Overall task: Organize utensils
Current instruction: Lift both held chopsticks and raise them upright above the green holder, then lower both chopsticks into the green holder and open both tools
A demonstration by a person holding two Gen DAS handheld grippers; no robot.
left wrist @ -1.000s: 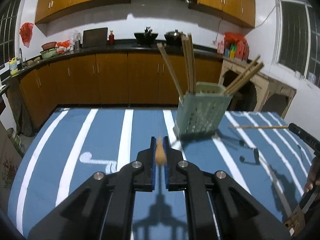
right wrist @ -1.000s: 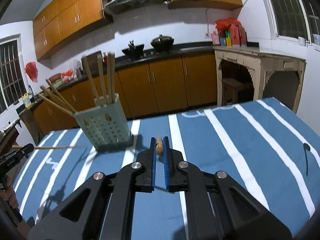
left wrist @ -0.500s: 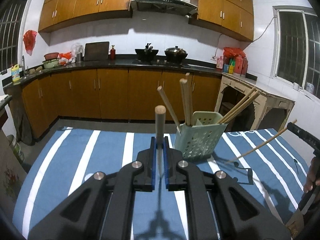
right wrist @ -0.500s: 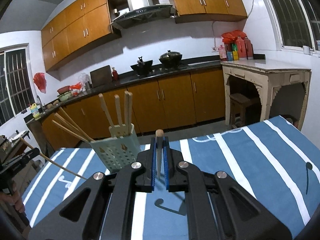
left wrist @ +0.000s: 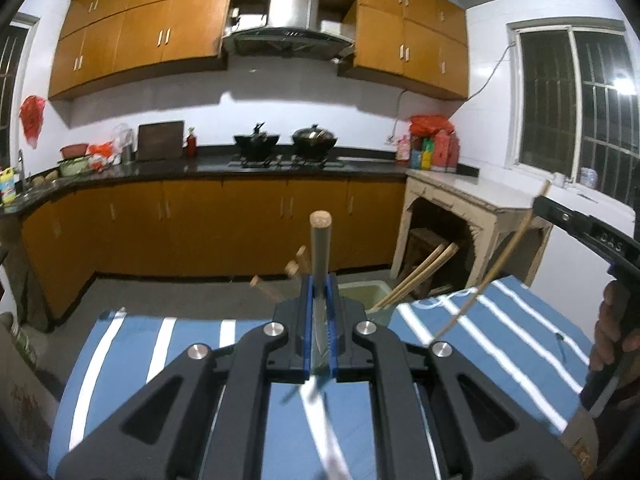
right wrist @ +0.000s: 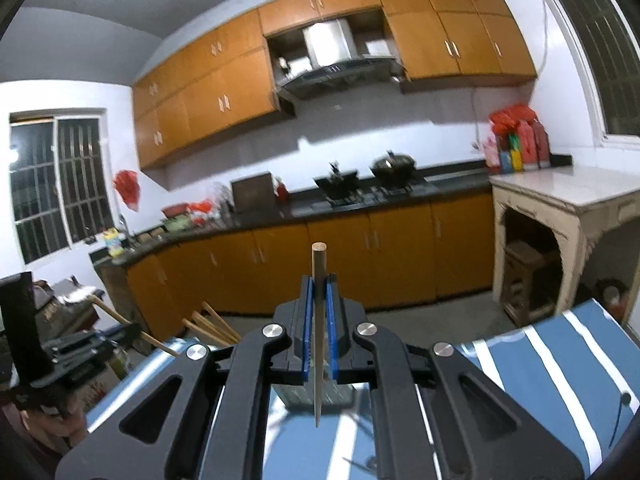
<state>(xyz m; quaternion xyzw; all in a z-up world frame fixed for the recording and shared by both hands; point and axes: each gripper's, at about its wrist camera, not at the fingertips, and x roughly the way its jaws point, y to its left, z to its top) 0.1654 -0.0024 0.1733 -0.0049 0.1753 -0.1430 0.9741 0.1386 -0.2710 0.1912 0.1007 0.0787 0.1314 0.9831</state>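
A: Left wrist view. The left gripper has its jaws pinching a chopstick, which stands upright between the blue pads; its round wooden end points up.

B: Where is the holder?

A: The pale green utensil holder sits on the blue striped tabletop, just beyond the jaws and slightly right. Only its rim shows. Several chopsticks in the holder lean out to the right; a few more ends appear left of the held stick, blurred.

B: Anything at the right edge?

A: The right gripper enters from the right, held by a hand. A thin chopstick slants from it down toward the tabletop near the holder.

B: Right wrist view?

A: The right gripper has its jaws pressed onto a thin chopstick, held vertical, thick end up, tapered tip hanging below the pads. Part of the holder shows directly beneath, mostly hidden by the gripper body. Loose chopstick ends lean out to the left. The left gripper is at the far left edge. Striped tabletop on the right.
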